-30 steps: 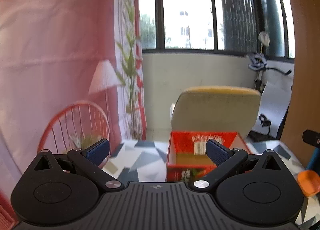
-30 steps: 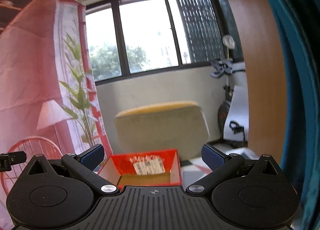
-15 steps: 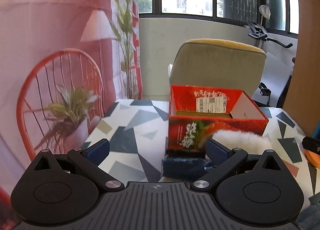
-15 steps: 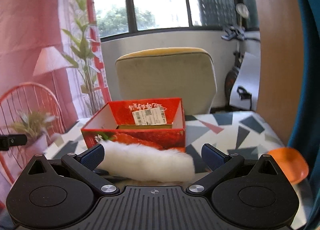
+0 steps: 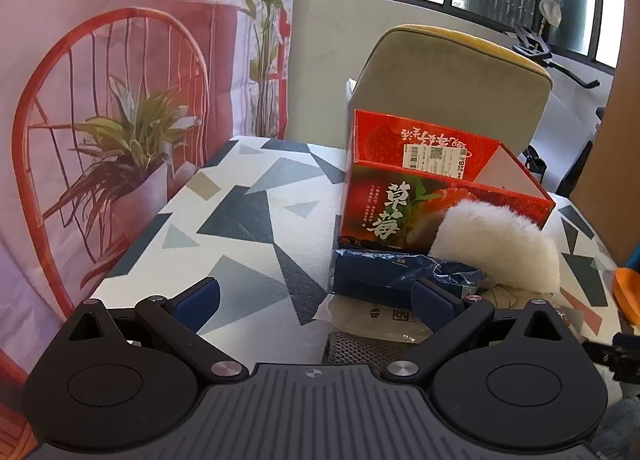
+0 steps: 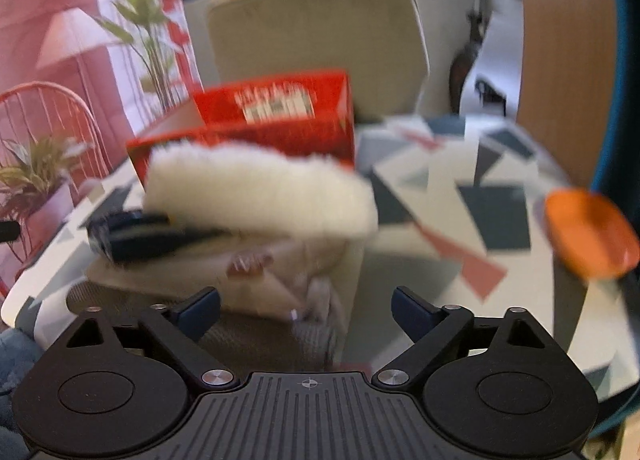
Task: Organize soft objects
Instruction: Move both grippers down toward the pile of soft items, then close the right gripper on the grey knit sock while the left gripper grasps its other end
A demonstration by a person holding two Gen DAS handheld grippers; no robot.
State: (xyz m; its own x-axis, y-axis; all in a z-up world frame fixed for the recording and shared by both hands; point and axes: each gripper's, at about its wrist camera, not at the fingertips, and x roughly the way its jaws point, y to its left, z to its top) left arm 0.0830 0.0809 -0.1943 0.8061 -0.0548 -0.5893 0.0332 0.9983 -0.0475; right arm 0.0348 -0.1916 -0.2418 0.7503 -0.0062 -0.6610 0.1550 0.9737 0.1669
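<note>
Starting at your left, your left tool (image 5: 316,300) stands spread wide over the patterned bench (image 5: 240,220), with nothing between its pads; its right pad sits at the edge of the pile. Just right of it lies the pile of soft things: a dark blue packet (image 5: 384,272) flat on the bench, a clear plastic bag (image 5: 376,316) in front of it, and a grey knit piece (image 5: 360,348) nearest you. The white fluffy piece (image 5: 500,244) leans against the front of the open red box (image 5: 424,196), its lower edge touching the blue packet. The box stands upright near the far side of the bench, before a beige chair (image 5: 452,92).

Your right tool (image 6: 306,310) is closing, yet its pads are still apart and press on nothing; the beige fabric (image 6: 280,264) of the pile lies ahead, between them. This view is blurred, so finer contact cannot be told. Farther right, an orange dish (image 6: 588,232) sits at the bench's edge, well apart from the pile.
</note>
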